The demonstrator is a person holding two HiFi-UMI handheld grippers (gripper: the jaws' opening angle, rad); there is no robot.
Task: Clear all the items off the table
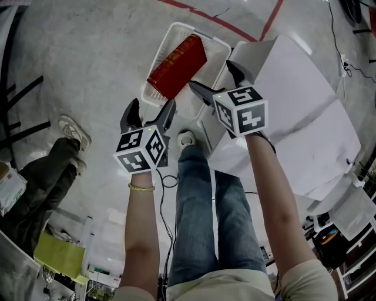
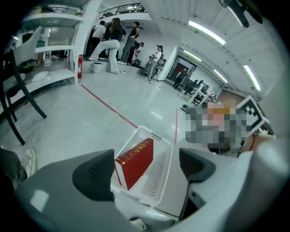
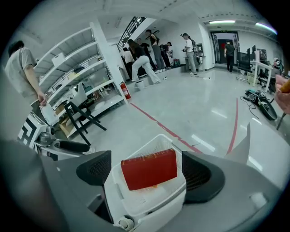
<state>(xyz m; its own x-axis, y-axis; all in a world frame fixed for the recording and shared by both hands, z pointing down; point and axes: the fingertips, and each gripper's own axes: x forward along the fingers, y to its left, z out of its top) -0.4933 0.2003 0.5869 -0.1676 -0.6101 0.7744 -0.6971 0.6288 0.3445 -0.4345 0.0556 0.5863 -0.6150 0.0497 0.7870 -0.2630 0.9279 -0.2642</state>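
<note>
A red book [image 1: 176,66] leans tilted inside a white perforated basket [image 1: 182,27] on the floor, just left of the white table [image 1: 294,117], whose top shows bare. My left gripper [image 1: 150,111] hangs in the air above the basket's near end, open, with nothing between its jaws. My right gripper [image 1: 212,77] hovers over the gap between basket and table corner, also open and holding nothing. In the left gripper view the book [image 2: 136,161] and basket [image 2: 161,170] show far below the gripper [image 2: 145,170]. In the right gripper view the book [image 3: 149,168] lies beyond the gripper [image 3: 148,172].
The holder's jeans legs and white shoe [image 1: 187,139] stand right by the basket. Another person's leg and shoe [image 1: 73,132] are at the left. Red floor tape [image 1: 205,14] runs behind the basket. A black chair [image 2: 18,104], shelves [image 3: 86,86] and several people stand farther off.
</note>
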